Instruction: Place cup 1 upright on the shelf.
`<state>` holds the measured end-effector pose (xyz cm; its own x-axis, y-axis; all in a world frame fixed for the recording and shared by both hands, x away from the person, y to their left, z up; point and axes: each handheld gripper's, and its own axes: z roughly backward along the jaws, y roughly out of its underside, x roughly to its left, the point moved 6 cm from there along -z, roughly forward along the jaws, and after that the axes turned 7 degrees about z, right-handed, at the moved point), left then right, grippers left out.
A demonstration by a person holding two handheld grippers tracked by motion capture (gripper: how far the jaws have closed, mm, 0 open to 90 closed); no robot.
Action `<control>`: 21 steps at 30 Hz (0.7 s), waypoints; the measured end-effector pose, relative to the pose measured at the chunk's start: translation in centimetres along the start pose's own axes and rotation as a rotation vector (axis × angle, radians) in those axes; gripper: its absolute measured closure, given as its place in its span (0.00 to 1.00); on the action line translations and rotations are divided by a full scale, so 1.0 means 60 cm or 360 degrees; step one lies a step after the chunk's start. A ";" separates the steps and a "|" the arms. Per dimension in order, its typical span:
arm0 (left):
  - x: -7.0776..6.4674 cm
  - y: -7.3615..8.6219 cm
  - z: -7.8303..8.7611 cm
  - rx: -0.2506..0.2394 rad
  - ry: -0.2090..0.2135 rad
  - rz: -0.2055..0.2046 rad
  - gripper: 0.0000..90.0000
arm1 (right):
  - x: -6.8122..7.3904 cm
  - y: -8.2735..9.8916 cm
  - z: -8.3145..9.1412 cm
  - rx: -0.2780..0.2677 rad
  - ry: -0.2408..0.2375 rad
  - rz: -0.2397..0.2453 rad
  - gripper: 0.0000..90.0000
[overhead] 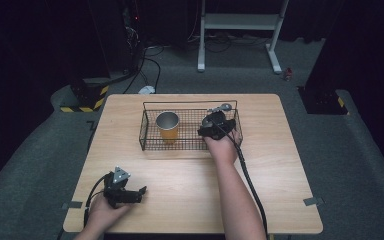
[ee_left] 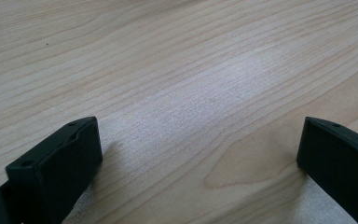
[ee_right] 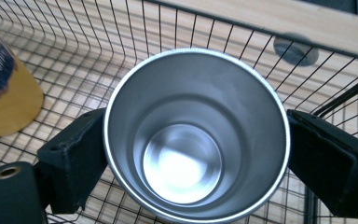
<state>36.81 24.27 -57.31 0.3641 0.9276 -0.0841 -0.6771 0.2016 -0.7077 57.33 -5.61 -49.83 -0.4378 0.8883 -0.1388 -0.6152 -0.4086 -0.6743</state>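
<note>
A black wire basket [overhead: 190, 103] stands on the far middle of the wooden table [overhead: 180, 190]. A yellow cup [overhead: 167, 127] with a steel inside stands upright in its left part. My right gripper [overhead: 215, 125] is inside the basket's right part, shut on a steel cup [ee_right: 182, 163] that is upright and empty, with a jaw pressed against each side of it. In the right gripper view the yellow cup [ee_right: 4, 93] is at the left, and basket mesh [ee_right: 214, 37] lies below and behind. My left gripper [overhead: 142, 195] rests near the table's front left, open [ee_left: 198, 154] over bare wood.
A small grey disc [ee_right: 296, 50] lies on the table just past the basket's far rim. Bare tabletop stretches between the basket and the front edge. A white metal stand [overhead: 240, 22] and cables [overhead: 150, 62] are on the floor beyond the table.
</note>
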 end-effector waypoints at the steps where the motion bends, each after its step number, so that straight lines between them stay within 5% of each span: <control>1: 0.000 0.000 0.000 0.0000 0.0000 0.0000 0.00 | 0.000 0.000 0.000 0.0000 0.0000 0.0000 0.11; 21: 0.000 0.000 0.000 -0.0003 0.0000 0.0001 0.00 | 0.001 -0.019 0.060 -0.0180 -0.0004 0.0033 0.11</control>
<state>36.82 24.26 -57.32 0.3635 0.9278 -0.0846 -0.6762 0.2003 -0.7090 55.66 -5.82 -46.48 -0.4512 0.8794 -0.1516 -0.5284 -0.4002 -0.7487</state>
